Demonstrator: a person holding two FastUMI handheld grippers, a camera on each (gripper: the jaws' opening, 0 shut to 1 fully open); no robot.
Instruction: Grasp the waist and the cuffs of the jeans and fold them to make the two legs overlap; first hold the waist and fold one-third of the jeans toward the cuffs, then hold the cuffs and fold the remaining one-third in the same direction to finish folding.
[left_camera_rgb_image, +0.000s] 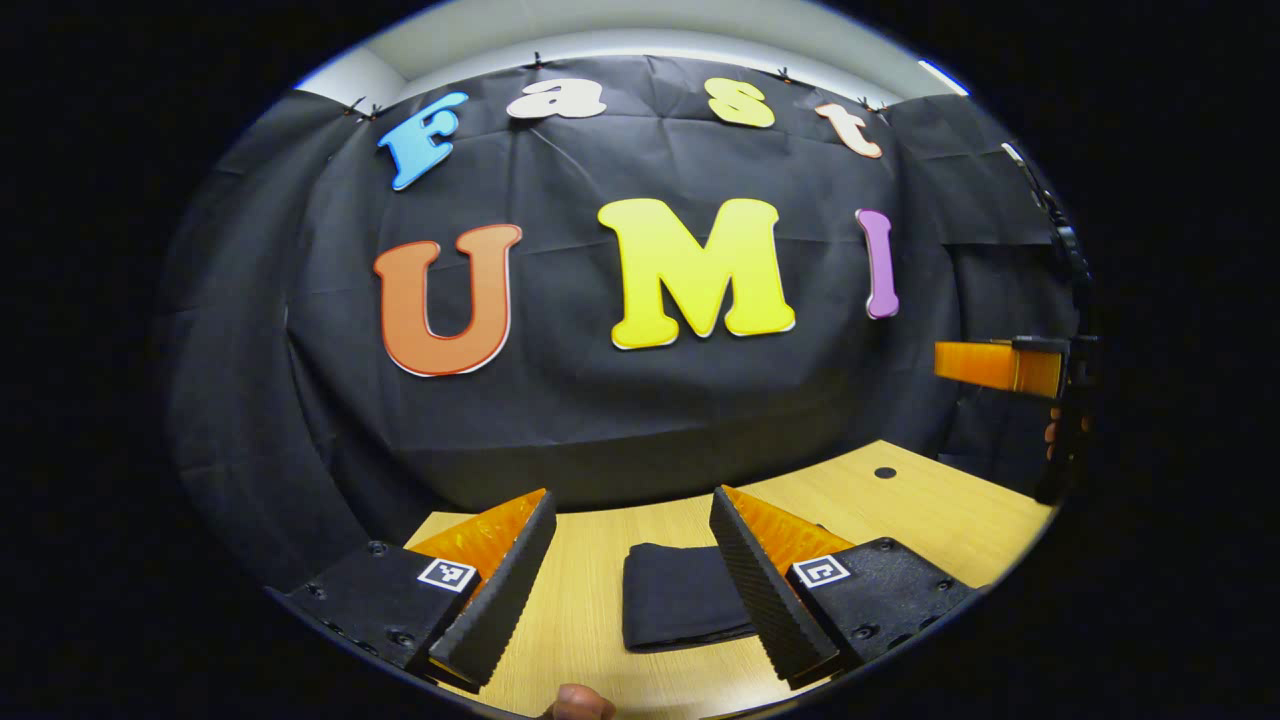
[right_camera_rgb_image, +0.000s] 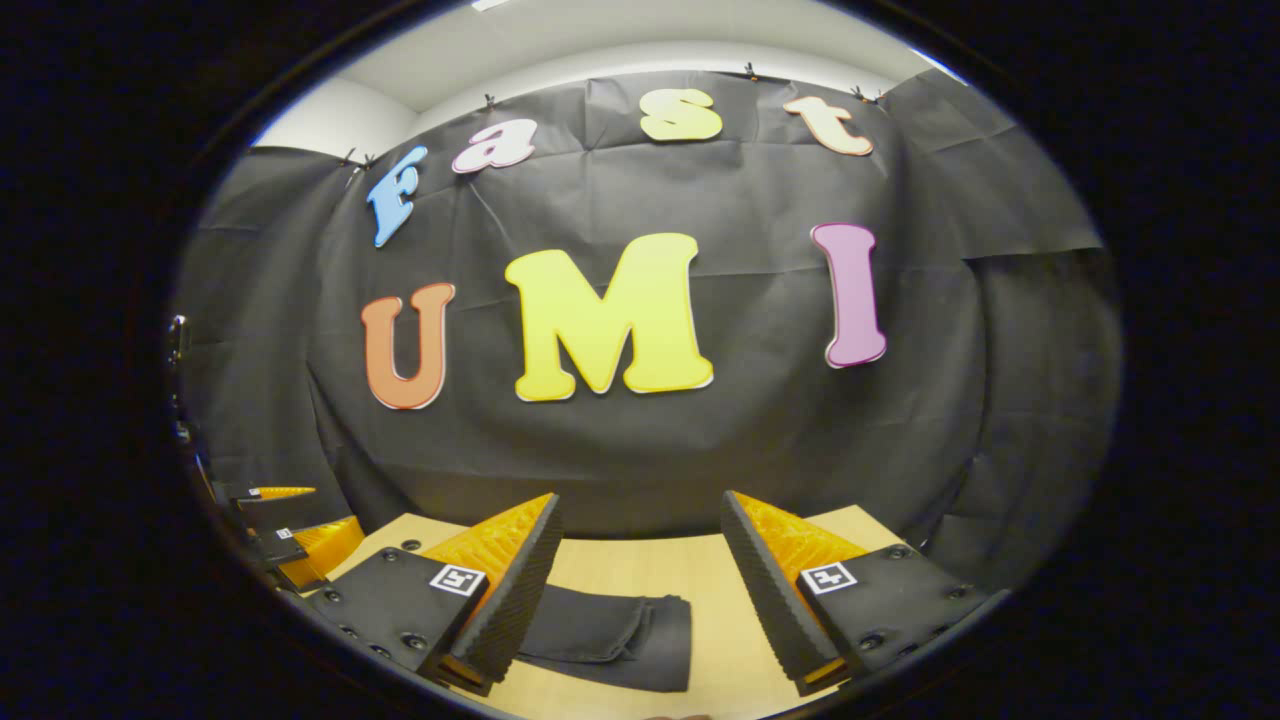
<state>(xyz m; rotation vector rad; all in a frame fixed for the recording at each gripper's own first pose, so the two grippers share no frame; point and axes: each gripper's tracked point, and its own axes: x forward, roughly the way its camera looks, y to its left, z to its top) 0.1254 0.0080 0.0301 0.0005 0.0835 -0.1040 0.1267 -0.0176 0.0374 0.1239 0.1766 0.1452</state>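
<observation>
Both grippers hovered above the wooden table (left_camera_rgb_image: 900, 500) with jaws spread apart, grasping nothing. The folded dark jeans (left_camera_rgb_image: 680, 595) lay flat on the table, below and between the left gripper's (left_camera_rgb_image: 630, 585) fingers, untouched. Under the right gripper (right_camera_rgb_image: 640, 595) the jeans (right_camera_rgb_image: 615, 625) sat beneath its left finger.
</observation>
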